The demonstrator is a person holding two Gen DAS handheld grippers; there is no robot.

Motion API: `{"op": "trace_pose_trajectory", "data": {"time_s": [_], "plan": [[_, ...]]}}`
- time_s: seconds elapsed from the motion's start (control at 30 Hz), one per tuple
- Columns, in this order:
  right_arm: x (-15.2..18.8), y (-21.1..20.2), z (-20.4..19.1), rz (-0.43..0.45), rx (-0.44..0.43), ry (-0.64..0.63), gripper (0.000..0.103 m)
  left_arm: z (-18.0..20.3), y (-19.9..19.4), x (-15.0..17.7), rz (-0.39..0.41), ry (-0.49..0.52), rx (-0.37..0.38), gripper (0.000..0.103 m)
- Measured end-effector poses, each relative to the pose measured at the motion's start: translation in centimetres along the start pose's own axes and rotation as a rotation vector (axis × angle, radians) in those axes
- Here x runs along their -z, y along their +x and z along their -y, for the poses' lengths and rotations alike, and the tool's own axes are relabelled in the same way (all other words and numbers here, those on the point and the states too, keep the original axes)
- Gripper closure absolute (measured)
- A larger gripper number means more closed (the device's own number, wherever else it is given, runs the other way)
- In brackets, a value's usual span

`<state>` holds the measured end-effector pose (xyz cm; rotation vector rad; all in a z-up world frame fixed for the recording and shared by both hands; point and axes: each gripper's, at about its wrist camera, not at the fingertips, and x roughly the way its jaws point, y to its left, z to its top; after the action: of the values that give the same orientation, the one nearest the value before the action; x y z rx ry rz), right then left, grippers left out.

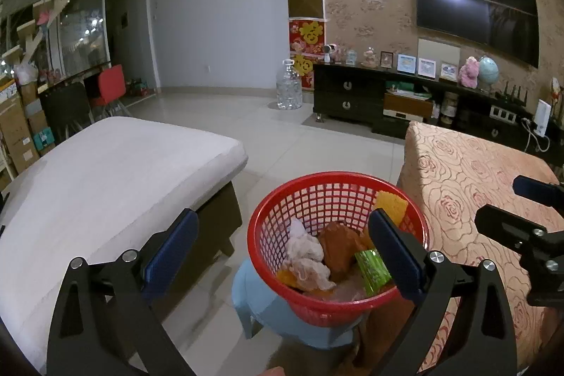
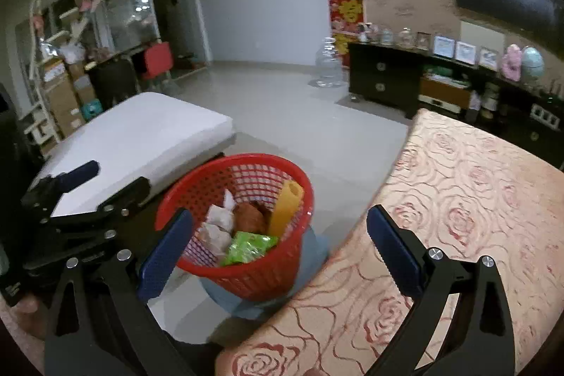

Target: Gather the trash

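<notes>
A red mesh basket (image 1: 271, 221) stands on a light blue stool (image 1: 261, 302) between a white ottoman and the rose-patterned table. It holds crumpled white paper (image 1: 305, 252), a brown wrapper (image 1: 340, 247), a green packet (image 1: 372, 272) and a yellow tube (image 1: 389, 203). My left gripper (image 1: 283, 236) is open and empty, above the basket's near side. My right gripper (image 2: 280, 236) is open and empty, over the basket (image 2: 246, 273) and the table edge. The right gripper also shows at the right edge of the left wrist view (image 1: 507, 203). The left gripper shows at the left of the right wrist view (image 2: 116, 177).
The rose-patterned tablecloth (image 2: 458, 199) covers the table on the right. A white ottoman (image 1: 105, 185) is on the left. A dark TV cabinet (image 1: 405, 97) with ornaments, a wall TV (image 1: 476, 6) and a clear water jug (image 1: 289, 87) stand at the back. Boxes and chairs are far left.
</notes>
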<state>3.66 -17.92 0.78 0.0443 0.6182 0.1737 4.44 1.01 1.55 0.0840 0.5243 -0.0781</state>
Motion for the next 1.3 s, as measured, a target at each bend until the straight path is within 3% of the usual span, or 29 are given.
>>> {"op": "trace_pose_trajectory", "data": {"time_s": [0.57,1.3], "plan": [[2.2,-2.4,0.2,0.035,-0.007,0.010,0.007,0.3,-1.0,1.4,-0.003,-0.018,0.003,0.008],[2.8,-1.8,0.1,0.010,0.002,0.010,0.007,0.8,-1.0,1.5,0.004,-0.009,-0.006,0.008]]}}
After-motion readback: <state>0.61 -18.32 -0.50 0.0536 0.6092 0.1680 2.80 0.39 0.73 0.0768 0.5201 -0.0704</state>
